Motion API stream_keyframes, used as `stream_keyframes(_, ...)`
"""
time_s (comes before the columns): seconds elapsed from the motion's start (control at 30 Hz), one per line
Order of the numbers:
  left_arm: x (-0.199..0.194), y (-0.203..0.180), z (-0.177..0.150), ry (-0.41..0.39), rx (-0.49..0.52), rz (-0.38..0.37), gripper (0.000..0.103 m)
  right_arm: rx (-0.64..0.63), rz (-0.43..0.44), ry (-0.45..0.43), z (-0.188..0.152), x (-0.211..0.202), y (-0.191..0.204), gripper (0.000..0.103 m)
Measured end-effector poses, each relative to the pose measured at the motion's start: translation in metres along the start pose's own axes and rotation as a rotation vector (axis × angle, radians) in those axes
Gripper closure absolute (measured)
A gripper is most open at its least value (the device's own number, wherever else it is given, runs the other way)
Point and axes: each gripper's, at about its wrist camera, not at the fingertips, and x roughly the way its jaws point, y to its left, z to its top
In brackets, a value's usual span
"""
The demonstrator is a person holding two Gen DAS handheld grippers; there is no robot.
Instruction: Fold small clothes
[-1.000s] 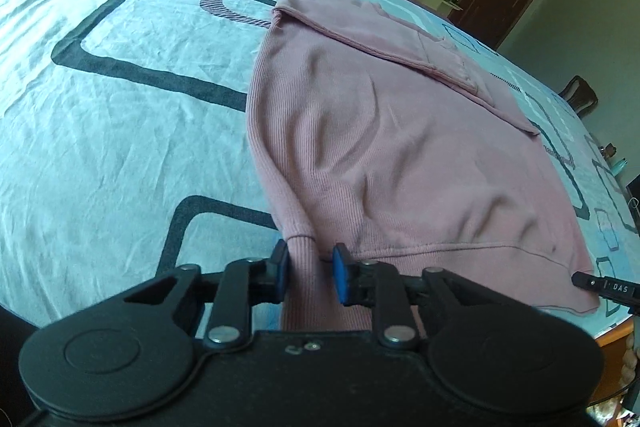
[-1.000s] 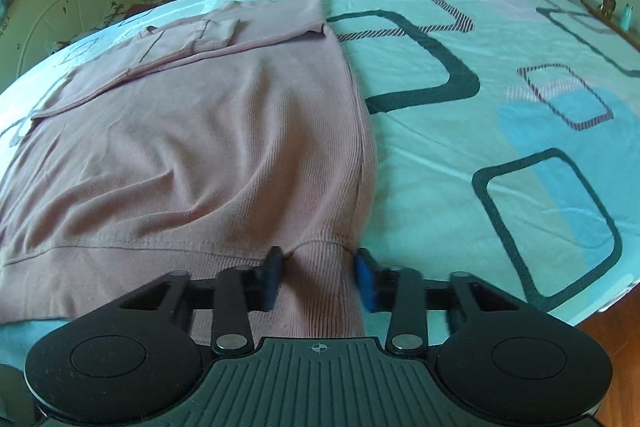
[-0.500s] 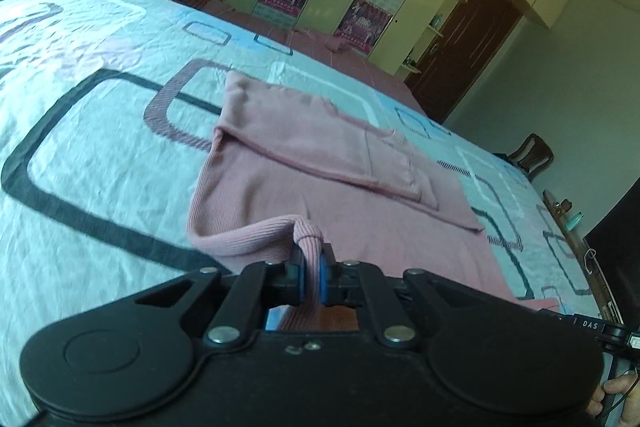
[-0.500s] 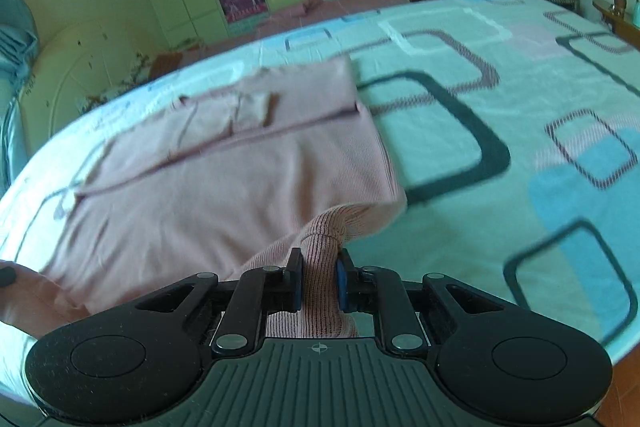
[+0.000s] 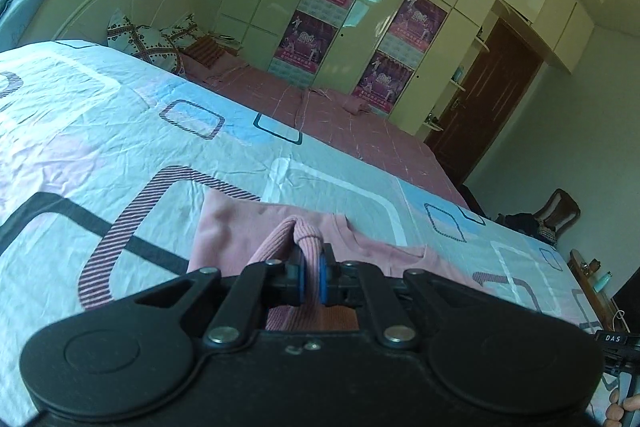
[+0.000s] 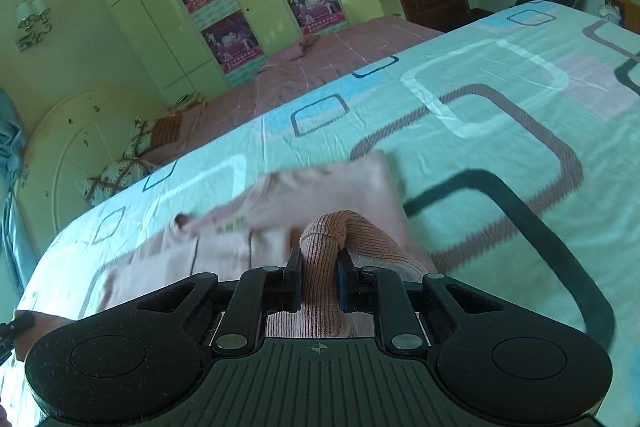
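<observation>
A pink ribbed sweater [image 5: 236,223] lies on the patterned bedsheet [image 5: 100,147]. In the left wrist view my left gripper [image 5: 310,281] is shut on a bunched corner of its ribbed hem, lifted above the folded upper part. In the right wrist view my right gripper [image 6: 319,283] is shut on the other hem corner of the sweater [image 6: 320,187], which humps up between the blue pads. Both held corners sit over the far part of the garment. The near part of the sweater is hidden behind the gripper bodies.
A second bed with a pink cover [image 5: 320,115] stands beyond the sheet, with pillows [image 5: 148,43] at its head. Wardrobes with posters [image 5: 344,11] line the far wall, beside a brown door [image 5: 492,107]. A chair [image 5: 560,211] stands at the right.
Both grippers closed on the sweater's hem corners, lifted them and carried them forward over the garment toward its far edge. The views have tipped up to show the room.
</observation>
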Motion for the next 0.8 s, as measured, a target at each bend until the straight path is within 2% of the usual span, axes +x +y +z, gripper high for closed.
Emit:
stream_keyframes(0.17, 0.058, 0.001, 0.021, 0.048, -0.027, 0.059, 0.097, 0.047, -0.011, 0.037, 0.036, 0.060, -0.003, 0.088)
stream_keyframes(0.33, 0.106, 0.001, 0.020, 0.118, 0.006, 0.147, 0.097, 0.068, -0.039, 0.122, 0.048, 0.119, -0.012, 0.087)
stream_keyframes(0.4, 0.119, 0.002, 0.019, 0.132, 0.022, 0.195, 0.091, 0.082, -0.051, 0.145, 0.049, 0.136, -0.017, 0.087)
stream_keyframes(0.47, 0.127, 0.004, 0.019, 0.154, 0.028, 0.213, 0.082, 0.121, -0.052, 0.163, 0.050, 0.150, -0.024, 0.086)
stream_keyframes(0.5, 0.129, 0.005, 0.021, 0.162, 0.038, 0.222, 0.079, 0.135, -0.051, 0.173, 0.052, 0.155, -0.027, 0.078)
stream_keyframes(0.53, 0.129, 0.006, 0.021, 0.163, 0.052, 0.218, 0.069, 0.139, -0.050, 0.177, 0.053, 0.158, -0.029, 0.073)
stream_keyframes(0.57, 0.126, 0.007, 0.023, 0.156, 0.062, 0.214, 0.048, 0.133, -0.050, 0.167, 0.055, 0.158, -0.030, 0.061)
stream_keyframes(0.6, 0.121, 0.009, 0.024, 0.138, 0.065, 0.213, 0.037, 0.125, -0.047, 0.151, 0.056, 0.157, -0.032, 0.046)
stream_keyframes(0.63, 0.117, 0.011, 0.025, 0.111, 0.071, 0.207, 0.026, 0.114, -0.043, 0.122, 0.059, 0.153, -0.032, 0.039)
stream_keyframes(0.67, 0.112, 0.013, 0.028, 0.093, 0.079, 0.200, 0.026, 0.103, -0.041, 0.095, 0.061, 0.149, -0.033, 0.032)
stream_keyframes(0.8, 0.110, 0.020, 0.035, 0.104, 0.101, 0.166, 0.027, 0.044, -0.007, 0.052, 0.073, 0.144, -0.038, 0.032)
